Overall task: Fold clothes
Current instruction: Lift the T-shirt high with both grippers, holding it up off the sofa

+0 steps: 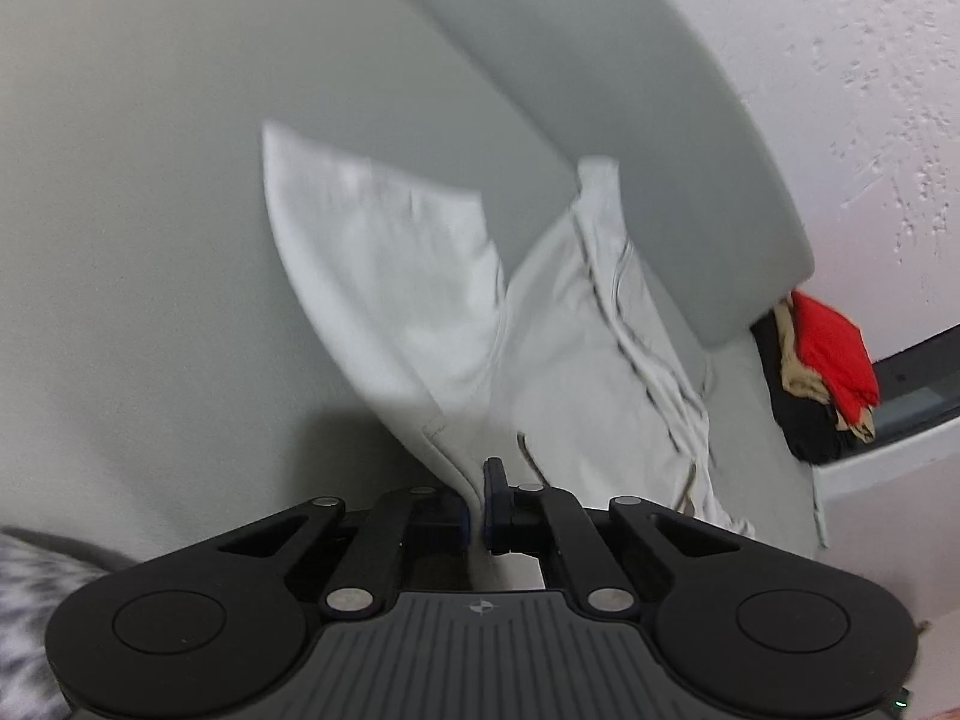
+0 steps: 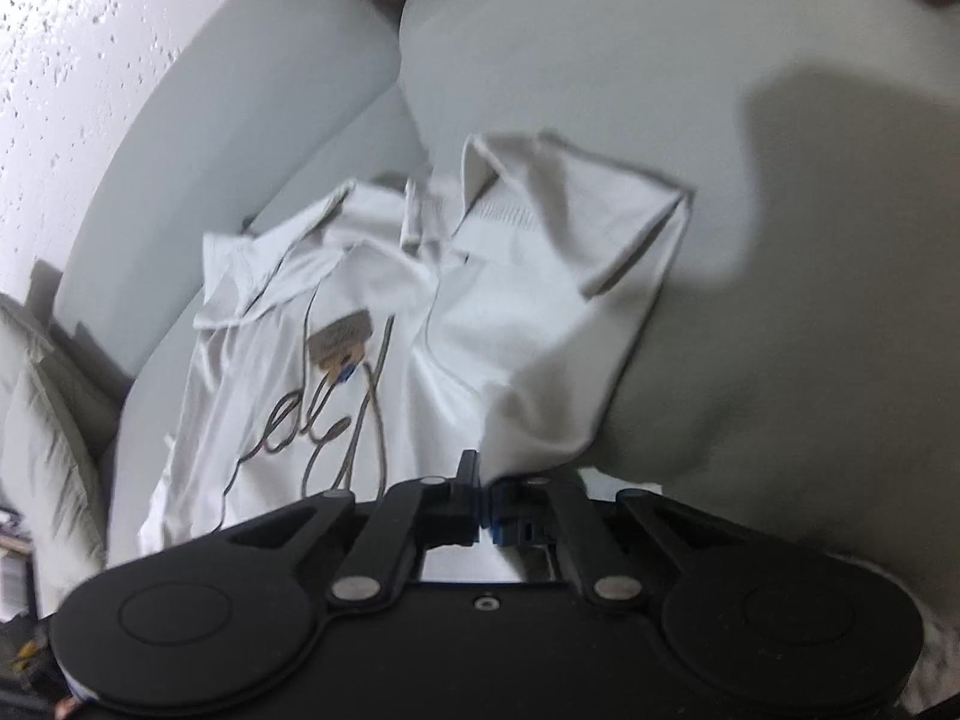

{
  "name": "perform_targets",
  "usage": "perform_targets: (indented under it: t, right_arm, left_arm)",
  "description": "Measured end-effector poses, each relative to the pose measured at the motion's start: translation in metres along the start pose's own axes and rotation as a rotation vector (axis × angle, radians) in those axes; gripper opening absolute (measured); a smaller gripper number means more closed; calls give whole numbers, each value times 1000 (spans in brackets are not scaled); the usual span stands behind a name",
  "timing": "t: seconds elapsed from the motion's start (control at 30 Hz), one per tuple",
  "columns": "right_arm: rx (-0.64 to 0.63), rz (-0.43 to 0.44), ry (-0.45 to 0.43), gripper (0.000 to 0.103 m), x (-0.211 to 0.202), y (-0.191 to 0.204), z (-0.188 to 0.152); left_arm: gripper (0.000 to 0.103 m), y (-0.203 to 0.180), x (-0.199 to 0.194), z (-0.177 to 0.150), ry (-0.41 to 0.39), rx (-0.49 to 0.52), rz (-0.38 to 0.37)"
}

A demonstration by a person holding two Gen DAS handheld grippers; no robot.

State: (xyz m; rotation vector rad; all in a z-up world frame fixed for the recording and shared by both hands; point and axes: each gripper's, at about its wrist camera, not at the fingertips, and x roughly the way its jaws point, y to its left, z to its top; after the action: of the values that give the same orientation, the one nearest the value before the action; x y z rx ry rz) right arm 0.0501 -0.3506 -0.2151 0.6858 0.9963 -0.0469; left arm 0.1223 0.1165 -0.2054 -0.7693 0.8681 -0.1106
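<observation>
A white garment (image 1: pixel 432 300) with dark cord trim lies spread on a pale grey sofa seat (image 1: pixel 150 210). My left gripper (image 1: pixel 478 495) is shut on a near edge of its cloth, which runs up between the pads. In the right wrist view the same white garment (image 2: pixel 480 324) shows a brown label, a dark drawstring and a folded-back flap at the far right. My right gripper (image 2: pixel 483 501) is shut on the near hem of the cloth, pinched between the black and blue pads.
The sofa backrest (image 1: pixel 600 90) curves behind the garment, below a textured white wall (image 1: pixel 840 60). A pile of red, tan and black clothes (image 1: pixel 828 360) sits at the sofa's far end. A cushion (image 2: pixel 42 420) stands at the left in the right wrist view.
</observation>
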Motion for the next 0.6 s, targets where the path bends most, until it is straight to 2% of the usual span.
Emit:
perform_targets:
  t: [0.07,0.2,0.27,0.33,0.43,0.5,0.53,0.6]
  right_arm:
    - [27,1,-13,3,-7,0,0]
    - [191,135,-20,3,-23,17,31]
    - [223,203,-77,3,-46,37,63]
    - [239,295,-166,3,-85,59,96]
    - [182,444,-352,3,-168,92,125]
    - [115,508,-470,3,-220,109,127]
    - [77,499,-504,3,-239,118,125]
    - [14,466,-512,3,-264,131,123]
  left_arm:
    - [1,-17,-15,4,-48,61,25]
    - [1,-78,-50,43,-147,161,14]
    - [1,-118,-75,70,-212,211,12]
    - [1,-152,-112,96,-305,220,-35]
    - [1,-189,-181,116,-470,230,-155]
    - [1,-204,-214,117,-544,256,-165]
    - [1,-208,-225,118,-553,252,-170]
    - [1,-213,-247,117,-573,237,-211]
